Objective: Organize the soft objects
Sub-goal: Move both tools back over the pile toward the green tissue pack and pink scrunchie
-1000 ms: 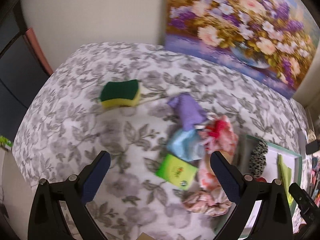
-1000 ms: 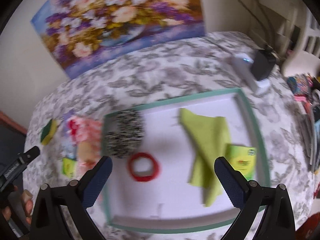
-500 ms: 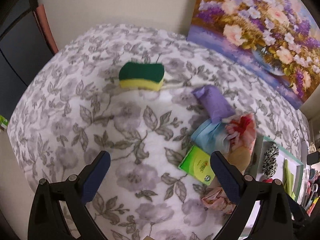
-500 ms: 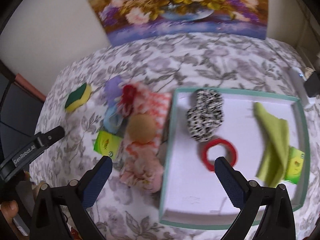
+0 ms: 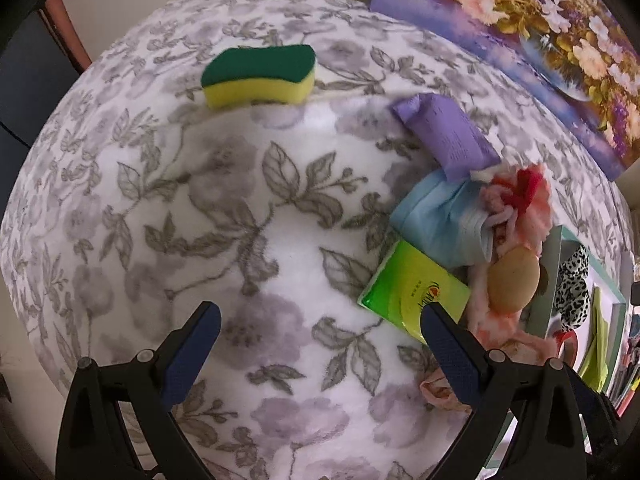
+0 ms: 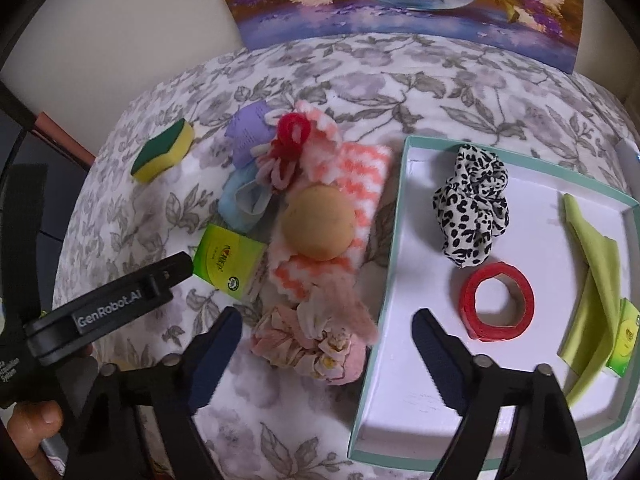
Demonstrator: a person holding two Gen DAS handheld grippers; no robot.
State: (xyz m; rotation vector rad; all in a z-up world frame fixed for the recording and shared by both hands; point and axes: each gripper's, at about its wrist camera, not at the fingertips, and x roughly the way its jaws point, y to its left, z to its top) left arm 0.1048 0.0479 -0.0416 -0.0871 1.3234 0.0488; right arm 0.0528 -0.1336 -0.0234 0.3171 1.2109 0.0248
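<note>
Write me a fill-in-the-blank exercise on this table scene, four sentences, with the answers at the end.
1. The leopard-print scrunchie lies inside the ____-rimmed tray.
2. The tan round puff rests on the pink-and-white ____.
3. The sponge is yellow below and ____ on top.
4. The ring lying in the tray is ____.

Missing words: teal; cloth; green; red

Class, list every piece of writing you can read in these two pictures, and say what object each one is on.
"GenRobot.AI": on the left gripper.
Small white print lower on the same gripper: too small to read.
Red logo on the green pack: blurred, unreadable.
Print on the purple pack: too small to read.
Second green pack in the tray: print unreadable.
</note>
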